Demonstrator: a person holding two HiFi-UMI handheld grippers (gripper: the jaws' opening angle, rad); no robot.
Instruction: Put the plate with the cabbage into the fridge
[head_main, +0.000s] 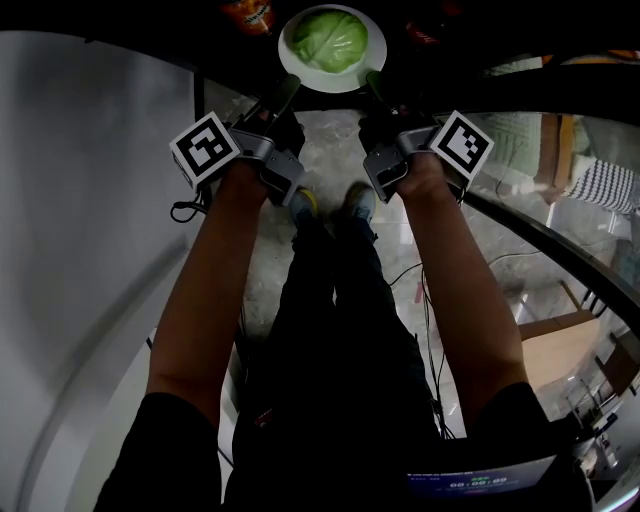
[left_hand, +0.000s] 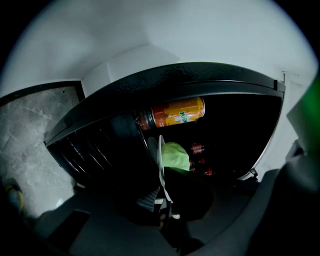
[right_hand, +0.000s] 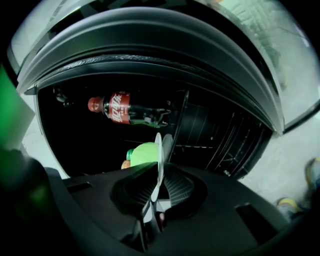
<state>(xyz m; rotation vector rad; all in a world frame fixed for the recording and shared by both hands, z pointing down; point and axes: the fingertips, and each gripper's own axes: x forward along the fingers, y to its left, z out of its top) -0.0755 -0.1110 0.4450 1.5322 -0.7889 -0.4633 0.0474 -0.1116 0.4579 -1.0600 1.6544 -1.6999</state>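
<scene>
A white plate (head_main: 296, 62) carrying a pale green cabbage (head_main: 330, 40) is held out at the dark fridge opening (head_main: 430, 75). My left gripper (head_main: 281, 97) is shut on the plate's left rim, and my right gripper (head_main: 374, 88) is shut on its right rim. In the left gripper view the plate (left_hand: 161, 165) shows edge-on with the cabbage (left_hand: 177, 156) beside it, clamped between the jaws. In the right gripper view the plate rim (right_hand: 158, 165) runs between the jaws, with the cabbage (right_hand: 143, 154) to its left.
An orange drink bottle (left_hand: 175, 113) and a red-labelled cola bottle (right_hand: 122, 112) lie inside the fridge. Wire shelves (right_hand: 220, 142) line the interior. The white fridge door (head_main: 90, 220) stands at my left, and the marble floor (head_main: 325, 160) and the person's feet are below.
</scene>
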